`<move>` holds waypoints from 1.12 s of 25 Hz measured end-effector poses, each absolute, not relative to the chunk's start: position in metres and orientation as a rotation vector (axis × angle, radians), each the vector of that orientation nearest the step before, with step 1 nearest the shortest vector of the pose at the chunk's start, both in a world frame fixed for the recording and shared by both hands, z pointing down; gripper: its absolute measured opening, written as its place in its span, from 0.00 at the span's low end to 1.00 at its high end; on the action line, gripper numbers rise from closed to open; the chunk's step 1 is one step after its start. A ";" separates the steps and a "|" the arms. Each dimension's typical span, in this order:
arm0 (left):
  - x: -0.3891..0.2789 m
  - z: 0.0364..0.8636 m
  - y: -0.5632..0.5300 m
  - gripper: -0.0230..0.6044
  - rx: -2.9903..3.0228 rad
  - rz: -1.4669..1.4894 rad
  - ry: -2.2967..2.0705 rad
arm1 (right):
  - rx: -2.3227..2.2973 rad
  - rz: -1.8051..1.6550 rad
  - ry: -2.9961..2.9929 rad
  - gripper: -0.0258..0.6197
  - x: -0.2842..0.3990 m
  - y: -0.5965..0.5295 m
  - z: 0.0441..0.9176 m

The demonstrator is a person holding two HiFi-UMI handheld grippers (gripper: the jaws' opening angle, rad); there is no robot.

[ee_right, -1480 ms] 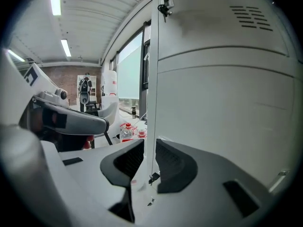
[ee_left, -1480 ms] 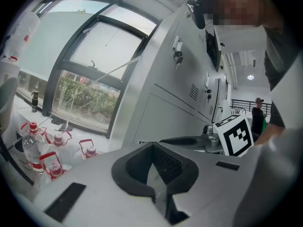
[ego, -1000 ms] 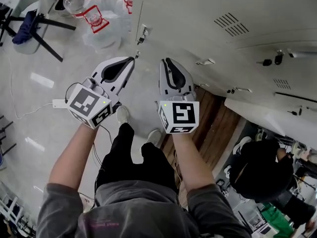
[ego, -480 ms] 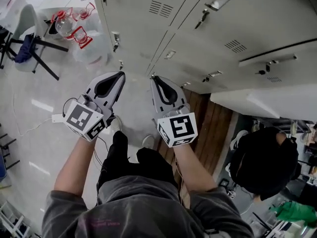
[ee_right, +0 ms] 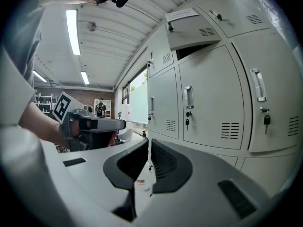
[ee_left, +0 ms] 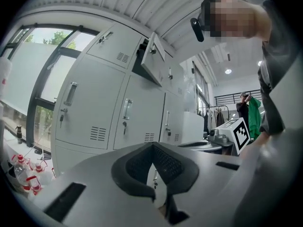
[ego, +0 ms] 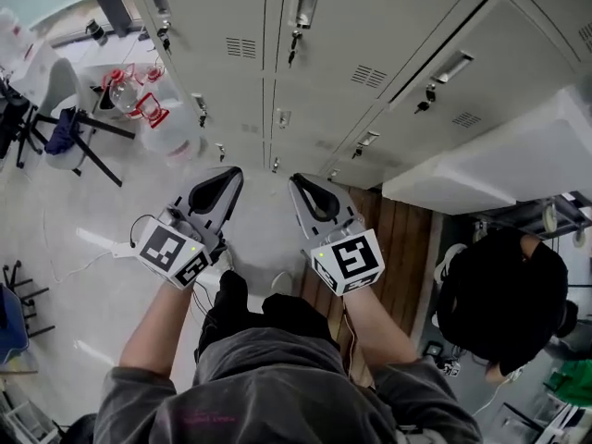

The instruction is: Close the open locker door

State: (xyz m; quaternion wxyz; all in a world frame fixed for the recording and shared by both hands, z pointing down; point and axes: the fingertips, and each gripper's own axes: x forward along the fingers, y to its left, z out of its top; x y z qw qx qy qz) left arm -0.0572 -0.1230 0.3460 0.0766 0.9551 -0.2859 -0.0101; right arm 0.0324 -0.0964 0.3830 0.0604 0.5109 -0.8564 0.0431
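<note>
A bank of pale grey metal lockers (ego: 222,7) with vent slots, recessed handles and small keys stood in front of the person. The open grey locker door (ego: 481,169) jutted out from the bank's upper part toward the right edge of the head view, and neither tool touched it. In the left gripper view the open door (ee_left: 154,58) hung out at an angle from the top row, with a dark opening behind it. In the right gripper view the open door (ee_right: 191,32) stood ajar above a closed locker. The 2 tools were held side by side and pointed at the lockers. The left gripper (ego: 237,171) had its dark padded jaws brought together at the tips, with nothing between them (ee_left: 151,148). The right gripper (ego: 294,178) was narrow too: its jaws had just been closing, only a thin slit showed between the ribbed pads, and they held nothing (ee_right: 149,145). Clear plastic water jugs with red handles (ego: 139,104) stood on the pale glossy floor (ego: 55,239) at the lockers' left end, near a dark-legged chair (ego: 65,128). A second person with dark hair (ego: 499,294) stood below the open door, beside a strip of brown wooden boards (ego: 402,248).
</note>
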 end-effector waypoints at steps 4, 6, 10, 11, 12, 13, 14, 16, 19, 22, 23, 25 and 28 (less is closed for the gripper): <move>-0.042 0.322 -0.103 0.06 2.890 -0.044 -0.827 | 1.546 0.114 -2.614 0.09 0.047 -0.074 0.359; -0.038 0.315 -0.096 0.06 2.896 -0.043 -0.808 | 1.563 0.127 -2.613 0.09 0.052 -0.066 0.348; -0.036 0.301 -0.089 0.06 2.920 -0.042 -0.760 | 1.603 0.113 -2.601 0.09 0.056 -0.057 0.331; -0.035 0.298 -0.089 0.06 2.928 -0.042 -0.741 | 1.619 0.109 -2.598 0.09 0.057 -0.055 0.327; -0.035 0.297 -0.088 0.06 2.937 -0.042 -0.720 | 1.635 0.106 -2.595 0.09 0.059 -0.052 0.324; -0.034 0.295 -0.088 0.06 2.944 -0.043 -0.700 | 1.650 0.104 -2.591 0.09 0.059 -0.050 0.321; -0.034 0.293 -0.087 0.06 2.951 -0.045 -0.682 | 1.662 0.101 -2.587 0.09 0.060 -0.049 0.318; -0.037 0.289 -0.086 0.06 2.963 -0.049 -0.649 | 1.688 0.090 -2.574 0.09 0.057 -0.046 0.312; -0.046 0.281 -0.086 0.06 2.982 -0.048 -0.603 | 1.733 0.078 -2.554 0.09 0.050 -0.043 0.301; -0.056 0.271 -0.085 0.06 3.002 -0.056 -0.551 | 1.781 0.081 -2.532 0.09 0.041 -0.038 0.292; -0.060 0.268 -0.084 0.06 3.010 -0.060 -0.534 | 1.798 0.079 -2.523 0.09 0.038 -0.036 0.289; -0.068 0.261 -0.084 0.06 3.029 -0.068 -0.506 | 1.827 0.060 -2.506 0.09 0.032 -0.034 0.281; -0.078 0.252 -0.084 0.06 3.038 -0.081 -0.471 | 1.861 0.033 -2.485 0.09 0.023 -0.032 0.271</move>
